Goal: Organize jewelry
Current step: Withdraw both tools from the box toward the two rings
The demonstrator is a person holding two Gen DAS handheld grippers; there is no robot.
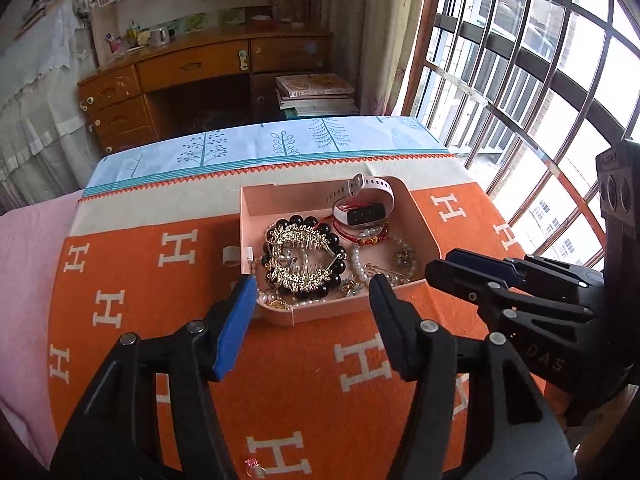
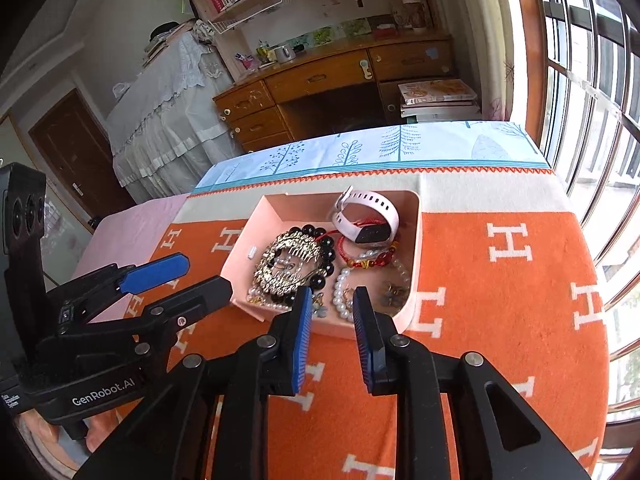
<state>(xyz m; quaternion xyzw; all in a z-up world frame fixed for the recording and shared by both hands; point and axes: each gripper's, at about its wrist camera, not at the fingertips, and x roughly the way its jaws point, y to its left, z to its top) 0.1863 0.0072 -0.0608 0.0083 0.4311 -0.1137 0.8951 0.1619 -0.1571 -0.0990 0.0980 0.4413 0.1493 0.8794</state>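
A pink tray (image 1: 424,224) (image 2: 416,240) sits on the orange cloth and holds jewelry: a gold hair comb (image 1: 298,248) (image 2: 282,262) on a black bead bracelet (image 1: 340,270) (image 2: 326,254), a white watch (image 1: 362,196) (image 2: 366,210), red cord bracelets (image 1: 370,236) (image 2: 360,258) and pearl strands (image 1: 358,266) (image 2: 342,294). My left gripper (image 1: 312,292) is open and empty at the tray's near edge. My right gripper (image 2: 332,300) is open and empty over the tray's near edge, above the pearls. A small pink ring (image 1: 254,468) lies on the cloth near me.
The table carries an orange H-pattern blanket (image 1: 320,360) (image 2: 500,300) and a blue tree-print cloth (image 1: 260,148) (image 2: 380,148) at its far edge. A wooden desk (image 1: 200,76) (image 2: 340,80) stands behind. A barred window (image 1: 540,80) (image 2: 600,120) is on the right.
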